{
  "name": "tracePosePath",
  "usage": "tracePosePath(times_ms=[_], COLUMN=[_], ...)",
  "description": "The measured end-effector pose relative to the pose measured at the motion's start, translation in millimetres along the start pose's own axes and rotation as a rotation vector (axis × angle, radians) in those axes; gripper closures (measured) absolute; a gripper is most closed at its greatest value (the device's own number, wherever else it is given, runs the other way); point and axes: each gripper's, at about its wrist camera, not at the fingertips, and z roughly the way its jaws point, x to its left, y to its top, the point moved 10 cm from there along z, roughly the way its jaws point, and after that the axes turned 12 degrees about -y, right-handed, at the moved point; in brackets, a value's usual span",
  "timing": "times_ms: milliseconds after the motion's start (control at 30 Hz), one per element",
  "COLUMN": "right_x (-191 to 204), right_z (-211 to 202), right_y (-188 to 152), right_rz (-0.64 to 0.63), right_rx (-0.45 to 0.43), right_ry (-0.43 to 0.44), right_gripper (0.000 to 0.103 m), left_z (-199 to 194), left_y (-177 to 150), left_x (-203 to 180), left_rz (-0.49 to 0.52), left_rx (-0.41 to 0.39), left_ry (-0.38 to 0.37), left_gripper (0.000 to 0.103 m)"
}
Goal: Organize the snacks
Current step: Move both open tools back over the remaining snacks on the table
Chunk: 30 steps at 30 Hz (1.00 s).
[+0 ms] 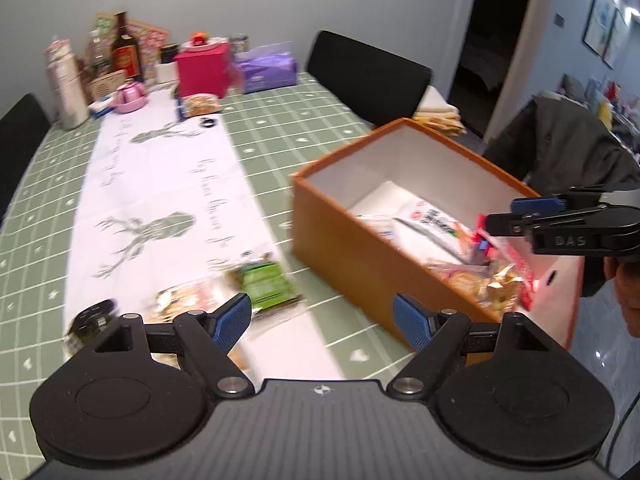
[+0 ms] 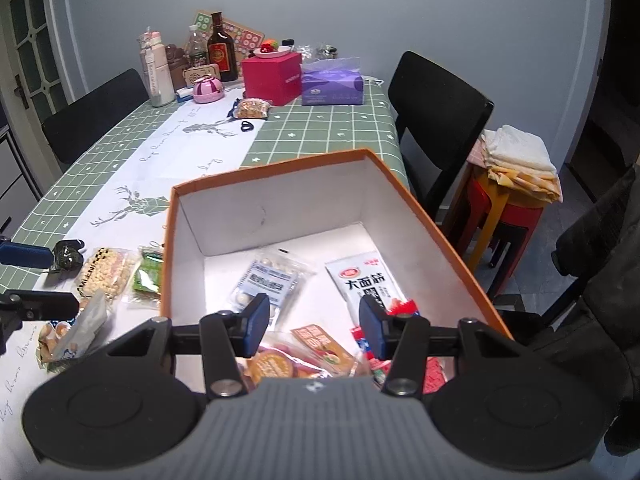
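Note:
An orange box (image 1: pixel 344 256) with a white inside stands on the table and holds several snack packets (image 1: pixel 436 228). In the right wrist view the box (image 2: pixel 276 168) is right below me, with a white packet (image 2: pixel 366 286) and a blue-white packet (image 2: pixel 268 284) in it. My right gripper (image 2: pixel 314 326) is open and empty above the box; it also shows in the left wrist view (image 1: pixel 504 214). My left gripper (image 1: pixel 322 322) is open and empty above loose snacks left of the box: a green packet (image 1: pixel 266 282) and a puffed-snack bag (image 2: pixel 106 274).
A green checked tablecloth (image 1: pixel 280 128) with a white deer runner covers the table. At the far end stand bottles (image 2: pixel 219 50), a red box (image 2: pixel 272 78), a purple tissue pack (image 2: pixel 332 84) and a snack bag (image 2: pixel 252 109). Black chairs (image 2: pixel 436 120) and stacked stools (image 2: pixel 508 216) stand at the right.

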Motion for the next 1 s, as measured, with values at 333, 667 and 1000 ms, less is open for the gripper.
tracePosePath(times_ms=[333,667,1000], right_x=[49.0,89.7,134.6], right_z=[-9.6,-10.4,-13.2], right_y=[7.1,12.7,16.0], right_rz=[-0.063,-0.101,-0.158], right_rx=[-0.034,-0.037,-0.043], right_ry=[0.048,0.085,0.113], right_gripper=[0.051,0.051,0.050], left_z=[-34.2,-40.4,-30.6], left_y=[-30.1,-56.4,-64.1], left_x=[65.1,108.3,106.2], left_rz=[-0.091,-0.222,-0.278], left_rx=[-0.019,-0.046,-0.107], left_ry=[0.043,0.049,0.047], left_gripper=[0.009,0.009,0.009])
